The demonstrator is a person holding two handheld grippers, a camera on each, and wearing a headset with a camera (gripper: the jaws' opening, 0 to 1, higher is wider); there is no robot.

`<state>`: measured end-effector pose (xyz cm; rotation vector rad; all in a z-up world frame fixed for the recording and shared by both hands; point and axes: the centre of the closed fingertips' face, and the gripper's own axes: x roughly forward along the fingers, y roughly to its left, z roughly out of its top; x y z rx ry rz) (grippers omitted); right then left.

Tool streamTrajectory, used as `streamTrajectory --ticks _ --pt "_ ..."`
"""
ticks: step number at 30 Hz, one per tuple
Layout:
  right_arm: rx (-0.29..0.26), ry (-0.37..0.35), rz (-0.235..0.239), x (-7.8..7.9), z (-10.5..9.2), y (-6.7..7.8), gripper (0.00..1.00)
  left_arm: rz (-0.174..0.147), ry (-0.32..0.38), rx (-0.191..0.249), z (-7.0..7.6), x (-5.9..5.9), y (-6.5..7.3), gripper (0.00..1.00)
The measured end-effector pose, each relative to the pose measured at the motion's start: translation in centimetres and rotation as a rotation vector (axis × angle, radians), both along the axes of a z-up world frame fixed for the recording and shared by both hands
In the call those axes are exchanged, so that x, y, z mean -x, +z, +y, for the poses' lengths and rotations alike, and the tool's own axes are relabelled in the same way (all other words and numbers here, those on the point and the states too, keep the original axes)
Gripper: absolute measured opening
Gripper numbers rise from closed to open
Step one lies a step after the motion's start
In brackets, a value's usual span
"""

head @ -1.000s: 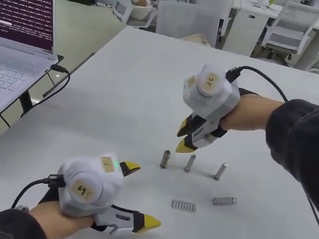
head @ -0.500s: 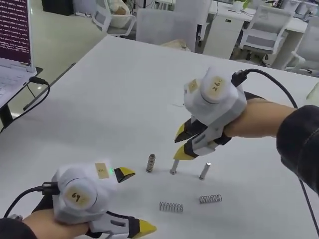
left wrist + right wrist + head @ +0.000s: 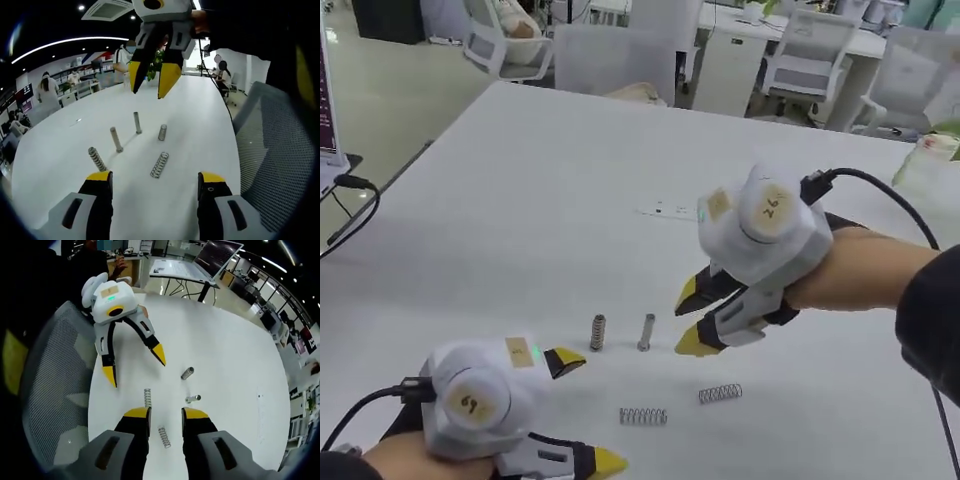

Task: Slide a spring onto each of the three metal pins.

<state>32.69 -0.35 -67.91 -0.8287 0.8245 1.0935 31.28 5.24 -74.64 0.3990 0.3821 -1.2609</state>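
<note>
Left gripper: I am holding the white, yellow-tipped left gripper (image 3: 585, 411) low over the near edge of the flat white workbench top (image 3: 520, 200). Its jaws are standing wide apart and gripping nothing.

Right gripper: I am hovering the matching white, yellow-tipped right gripper (image 3: 691, 320) over the right end of the pin row, tips pointing down and to the left in the head view. Its jaws are sitting moderately apart with nothing between them.

Dressed pin: a short upright silver metal pin with a grey coil spring around it (image 3: 598, 332) is standing at the left end of the row, nearest the left gripper.

Bare pins: a plain upright silver metal pin (image 3: 646, 332) is standing just beside the dressed one, near the right gripper's lower tip. In the left gripper view I am seeing the third plain silver pin (image 3: 137, 122) standing farther along the row, below the right gripper's tips.

Loose springs: two grey wire coil springs are lying on their sides on the near side of the row, one (image 3: 642, 415) ahead of the left gripper and one (image 3: 720, 393) below the right gripper. They are lying apart from each other, with neither gripper touching them.
</note>
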Motion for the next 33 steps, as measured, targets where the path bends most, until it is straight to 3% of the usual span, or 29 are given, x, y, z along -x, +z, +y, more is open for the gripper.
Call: streamTrajectory --ticks 8,16,33 --pt "-0.039 -0.073 0.022 2.0 -1.6 -1.1 0.22 0.016 -0.026 -0.011 -0.8 0.0 -0.8 0.62" --pt "-0.069 -0.127 0.041 3.1 -2.6 -2.0 0.22 0.026 -0.048 -0.016 -1.5 -0.2 -1.4 0.52" --pt "-0.087 -0.177 0.051 3.5 -3.1 -2.5 0.22 0.049 -0.103 -0.047 -2.5 -0.9 -3.4 0.28"
